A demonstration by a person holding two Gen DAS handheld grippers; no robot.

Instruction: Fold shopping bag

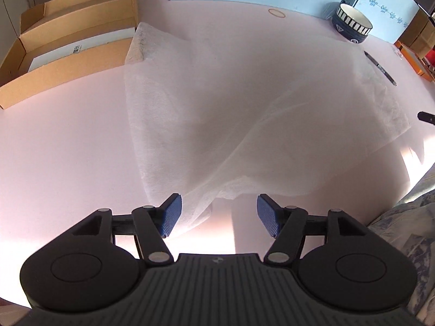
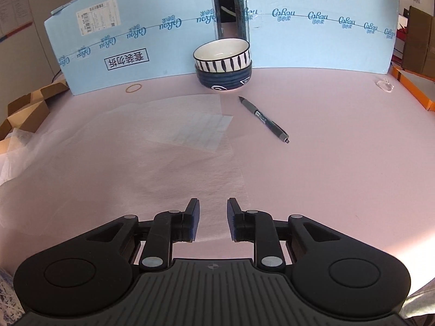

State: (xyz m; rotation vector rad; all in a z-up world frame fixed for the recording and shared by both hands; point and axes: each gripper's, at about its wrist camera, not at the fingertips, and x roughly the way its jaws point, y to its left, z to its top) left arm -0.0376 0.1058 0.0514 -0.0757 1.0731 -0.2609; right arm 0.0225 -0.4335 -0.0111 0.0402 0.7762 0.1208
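Both my claws stand parted, gripping nothing — left claw [image 1: 217, 214] wide, right claw [image 2: 213, 218] narrower — so the bag [image 1: 244, 108] settles on the table [image 2: 339, 176] toward twelve o'clock.

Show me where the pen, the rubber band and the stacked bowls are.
pen [image 2: 263, 119], right wrist view, middle of the barrel
rubber band [image 2: 133, 88], right wrist view, its near edge
stacked bowls [image 2: 223, 62], right wrist view, striped side of the upper bowl

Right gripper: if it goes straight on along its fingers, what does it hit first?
Most likely the white shopping bag lying flat on the pink table. The right gripper is open, angled down at the bag's near right edge. Pen and bowls lie farther off.
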